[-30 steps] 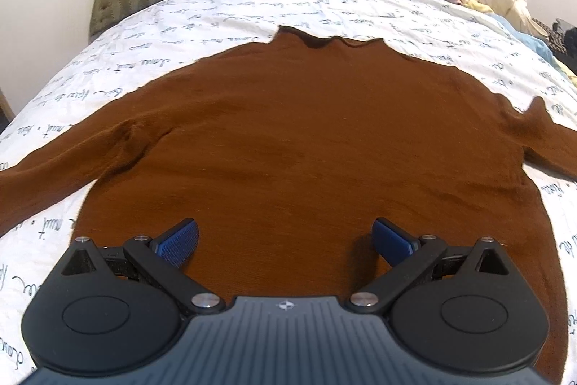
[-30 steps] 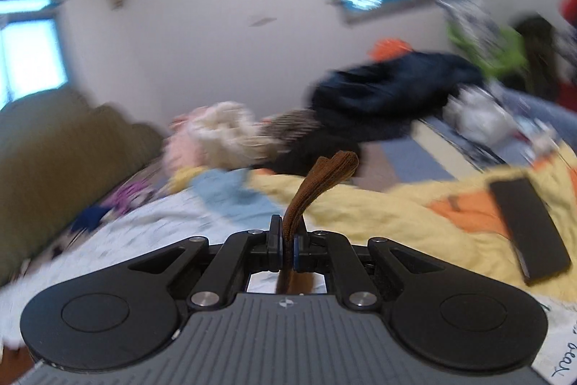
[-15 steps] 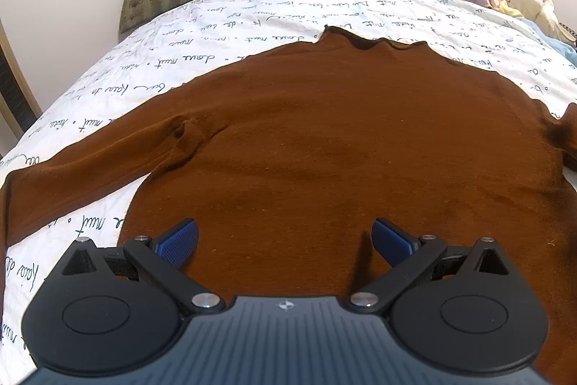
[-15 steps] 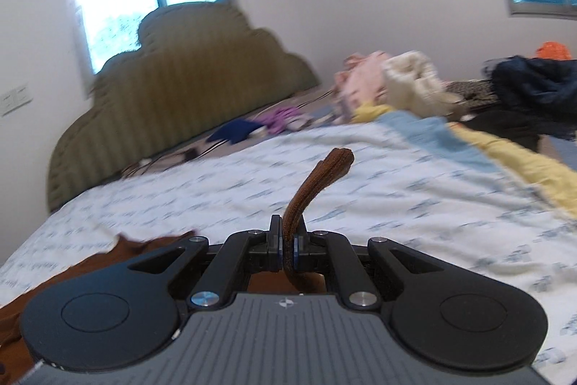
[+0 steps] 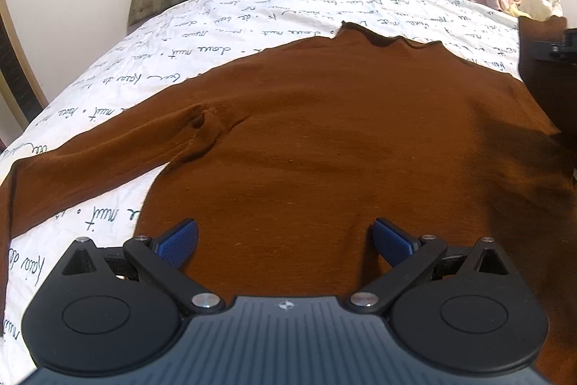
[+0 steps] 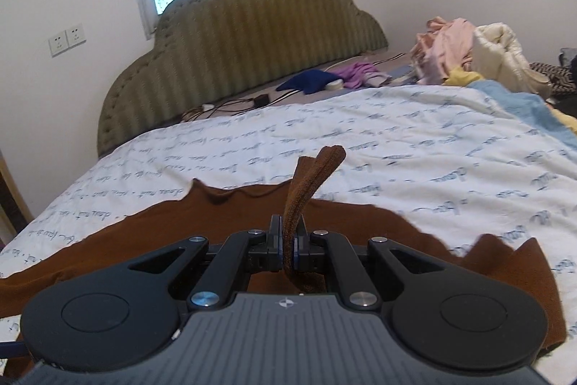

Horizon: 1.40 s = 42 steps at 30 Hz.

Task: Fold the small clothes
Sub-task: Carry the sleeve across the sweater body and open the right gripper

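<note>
A brown long-sleeved sweater (image 5: pixel 324 147) lies spread flat on the bed, collar toward the headboard, its left sleeve (image 5: pixel 93 165) stretched out to the left. My left gripper (image 5: pixel 285 237) is open and empty, hovering just above the sweater's lower body. My right gripper (image 6: pixel 287 242) is shut on the cuff of the right sleeve (image 6: pixel 310 183), which sticks up between the fingers, held above the sweater's body (image 6: pixel 144 240). The lifted sleeve (image 5: pixel 541 74) hangs at the right edge of the left wrist view.
The bed has a white cover with script print (image 5: pixel 223 35) and a green padded headboard (image 6: pixel 252 17). Loose clothes (image 6: pixel 465 53) are piled at the far right, blue and purple items (image 6: pixel 335 78) and cables lie by the headboard.
My right gripper has swung left with the sleeve cuff, from facing the room's right side to over the sweater's body. The left gripper has stayed open and shifted slightly right over the hem.
</note>
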Tool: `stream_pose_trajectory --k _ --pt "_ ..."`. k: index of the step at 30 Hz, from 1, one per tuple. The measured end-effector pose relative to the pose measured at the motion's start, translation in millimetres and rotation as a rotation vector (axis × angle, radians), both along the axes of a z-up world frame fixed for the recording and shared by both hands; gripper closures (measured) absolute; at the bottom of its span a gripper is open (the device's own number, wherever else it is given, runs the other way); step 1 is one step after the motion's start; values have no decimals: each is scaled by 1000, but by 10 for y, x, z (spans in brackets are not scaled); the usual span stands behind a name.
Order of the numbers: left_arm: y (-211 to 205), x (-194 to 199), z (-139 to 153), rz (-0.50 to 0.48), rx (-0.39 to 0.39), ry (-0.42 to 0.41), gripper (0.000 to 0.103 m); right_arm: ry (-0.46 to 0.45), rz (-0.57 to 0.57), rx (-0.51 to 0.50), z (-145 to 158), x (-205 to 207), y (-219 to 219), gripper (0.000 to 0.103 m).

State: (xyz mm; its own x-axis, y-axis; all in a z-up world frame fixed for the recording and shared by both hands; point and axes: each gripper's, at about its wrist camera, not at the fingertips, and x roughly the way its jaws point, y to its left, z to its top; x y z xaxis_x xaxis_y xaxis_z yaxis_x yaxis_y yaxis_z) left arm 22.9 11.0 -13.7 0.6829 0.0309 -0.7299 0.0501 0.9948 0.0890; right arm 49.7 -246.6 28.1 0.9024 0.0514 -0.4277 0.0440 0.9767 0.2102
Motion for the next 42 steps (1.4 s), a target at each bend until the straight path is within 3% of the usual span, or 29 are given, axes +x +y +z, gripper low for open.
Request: stream_pose_trajectory --k 21,35,42 --pt "515 -48 128 104 -73 -8 0 74 210 -80 -174 604 1247 93" --pt "687 -110 195 137 -100 -5 0 48 360 -97 -119 774 1859 92" --pt "736 -129 202 147 -103 -1 0 127 422 -58 -265 907 2025 89"
